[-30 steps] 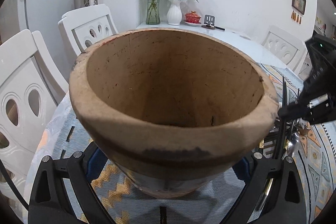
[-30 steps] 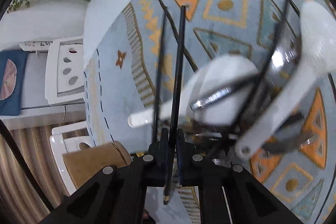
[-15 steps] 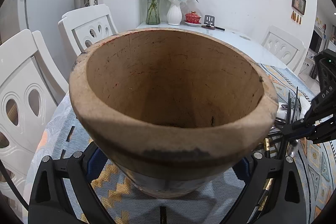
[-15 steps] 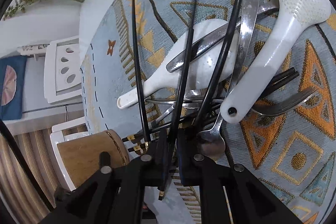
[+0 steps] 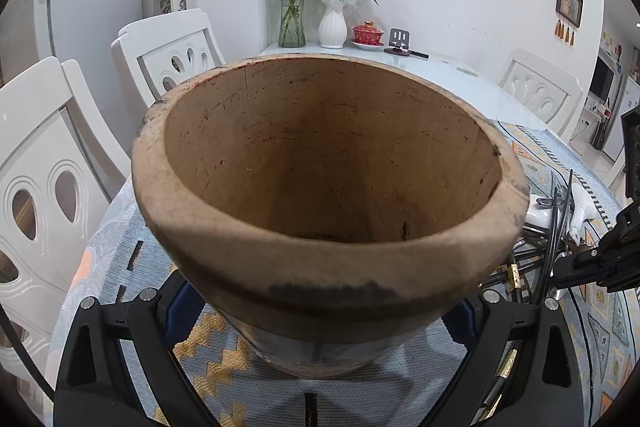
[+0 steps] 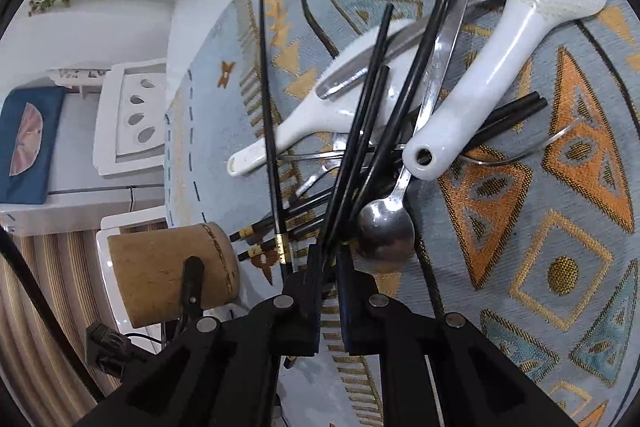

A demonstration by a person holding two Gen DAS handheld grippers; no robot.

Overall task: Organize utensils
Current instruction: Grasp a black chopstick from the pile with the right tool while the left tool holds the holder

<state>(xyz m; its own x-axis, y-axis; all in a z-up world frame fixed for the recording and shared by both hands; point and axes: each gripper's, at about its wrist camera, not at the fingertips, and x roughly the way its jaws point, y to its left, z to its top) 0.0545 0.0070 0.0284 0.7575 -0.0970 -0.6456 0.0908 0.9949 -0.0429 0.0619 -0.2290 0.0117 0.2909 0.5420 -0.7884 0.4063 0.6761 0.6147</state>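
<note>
Left gripper (image 5: 320,355) clamped wooden pot (image 5: 324,195), steadying it as holder. Right gripper (image 6: 329,259) pinched black chopsticks (image 6: 360,131) above utensil pile (image 6: 400,155) beside pot, likely bound there.

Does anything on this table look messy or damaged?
Yes. Black chopsticks, white plastic rice paddles and a steel spoon lie crisscrossed in a heap on the patterned cloth. The wooden pot looks scuffed, with dark patches on its rim.

White table (image 5: 452,75), patterned blue-orange cloth (image 6: 520,267), wooden holder (image 5: 328,195), heaped utensils (image 6: 384,131), vases (image 5: 332,27)
</note>
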